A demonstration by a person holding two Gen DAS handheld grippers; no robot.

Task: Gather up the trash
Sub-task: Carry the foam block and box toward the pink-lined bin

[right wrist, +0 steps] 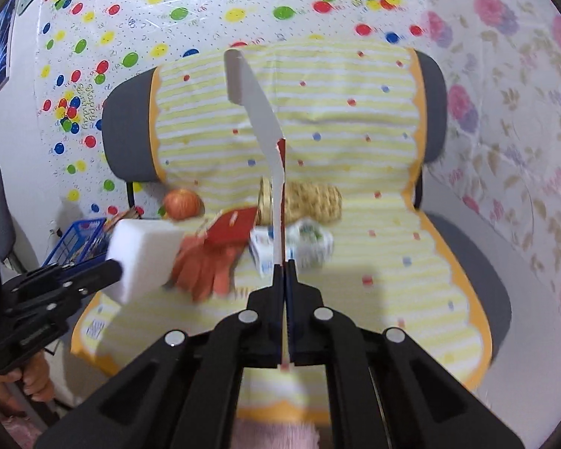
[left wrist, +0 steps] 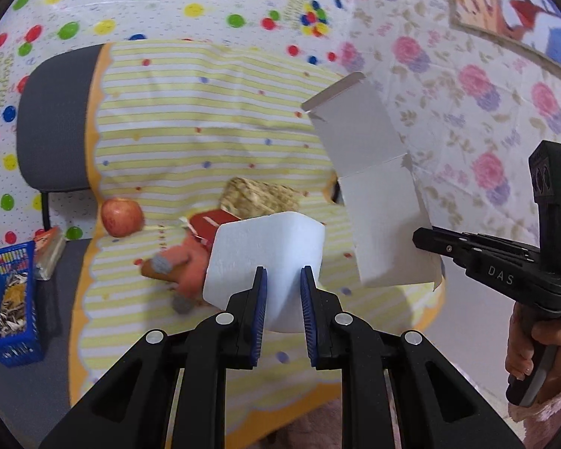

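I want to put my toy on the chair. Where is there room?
The striped cover is bare right of the crumpled carton up to the orange edge, and along the front edge too. It is crowded at the middle left: apple, orange glove, red packet, straw basket.

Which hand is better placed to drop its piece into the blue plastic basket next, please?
Probably the left. The left gripper, shut on the white foam block, is on the blue plastic basket's side; the right gripper holds flattened white cardboard farther away.
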